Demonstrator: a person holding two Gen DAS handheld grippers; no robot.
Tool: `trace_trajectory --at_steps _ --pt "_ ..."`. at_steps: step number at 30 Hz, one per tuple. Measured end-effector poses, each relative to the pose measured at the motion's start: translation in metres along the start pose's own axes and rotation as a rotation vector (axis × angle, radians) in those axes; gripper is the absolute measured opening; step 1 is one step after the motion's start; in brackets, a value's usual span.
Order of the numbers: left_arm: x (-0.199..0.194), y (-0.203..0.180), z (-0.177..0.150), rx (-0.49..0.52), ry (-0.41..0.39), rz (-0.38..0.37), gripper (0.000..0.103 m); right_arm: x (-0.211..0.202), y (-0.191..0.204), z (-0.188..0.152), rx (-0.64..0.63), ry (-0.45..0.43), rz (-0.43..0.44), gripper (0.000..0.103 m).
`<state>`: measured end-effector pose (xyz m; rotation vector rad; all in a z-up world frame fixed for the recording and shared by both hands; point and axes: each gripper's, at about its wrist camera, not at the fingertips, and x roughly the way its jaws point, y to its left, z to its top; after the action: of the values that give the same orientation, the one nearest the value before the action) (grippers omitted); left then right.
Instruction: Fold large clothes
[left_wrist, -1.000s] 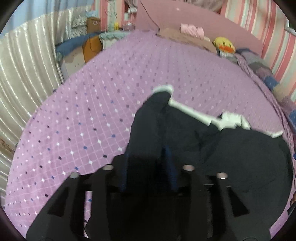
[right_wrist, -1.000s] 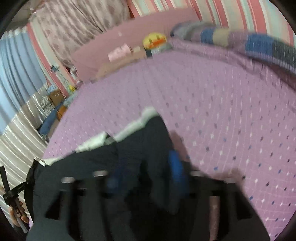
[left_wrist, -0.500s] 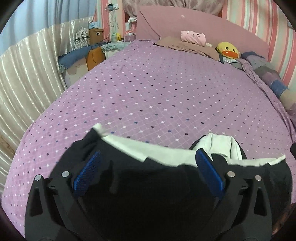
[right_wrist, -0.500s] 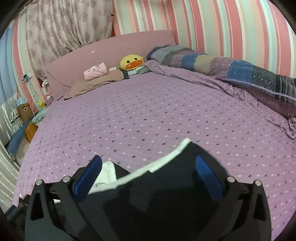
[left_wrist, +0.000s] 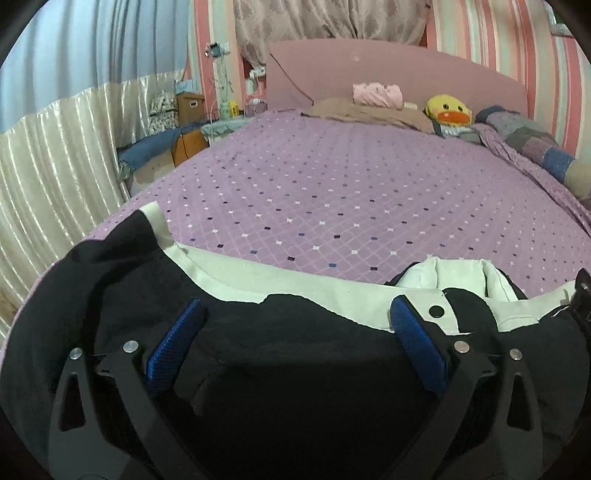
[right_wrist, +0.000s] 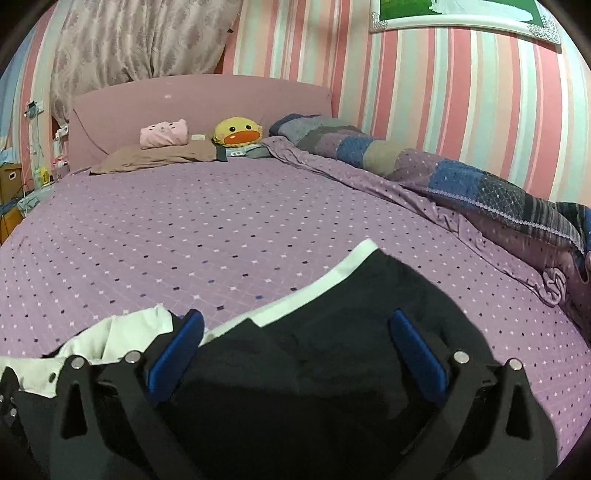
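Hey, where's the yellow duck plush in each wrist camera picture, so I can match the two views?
Left wrist: the yellow duck plush is upper right, at the head of the bed, right of the pink pillow.
Right wrist: the duck is upper centre-left, again right of the pink pillow.
Shared landmark: the pink headboard behind both.

A purple dotted sheet (right_wrist: 184, 236) covers the bed, with a pink headboard (right_wrist: 199, 99) at the far end. Against it lie a brown pillow (right_wrist: 155, 157), a pink plush (right_wrist: 164, 134) on top of that, and a yellow duck (right_wrist: 238, 134) just beside. A patchwork quilt (right_wrist: 461, 181) is bunched along the striped wall (right_wrist: 424, 92). A cream curtain (left_wrist: 48, 166) hangs on the opposite side, near a cardboard box (left_wrist: 190, 105).
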<state>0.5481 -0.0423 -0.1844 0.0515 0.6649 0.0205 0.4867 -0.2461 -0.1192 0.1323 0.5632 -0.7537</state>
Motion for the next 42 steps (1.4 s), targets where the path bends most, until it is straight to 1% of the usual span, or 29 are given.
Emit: trace_trajectory --at_steps 4,13,25,33,42 --pt "0.004 -0.003 -0.006 0.009 -0.013 0.019 0.100 0.010 0.009 -0.006 -0.024 0.008 -0.010 0.101" --pt "0.019 -0.002 -0.011 -0.033 -0.003 -0.017 0.100 0.030 0.005 -0.012 0.009 0.058 0.025 0.101" --pt "0.043 -0.007 -0.009 -0.063 0.051 -0.049 0.100 0.058 0.014 -0.014 0.002 0.137 0.041 0.102" --pt "0.056 -0.013 -0.010 -0.062 0.096 -0.052 0.100 0.074 0.021 -0.016 -0.019 0.206 0.043 0.102" --pt "0.071 -0.019 -0.009 -0.061 0.138 -0.056 0.100 0.087 0.026 -0.018 -0.036 0.254 0.043 0.102"
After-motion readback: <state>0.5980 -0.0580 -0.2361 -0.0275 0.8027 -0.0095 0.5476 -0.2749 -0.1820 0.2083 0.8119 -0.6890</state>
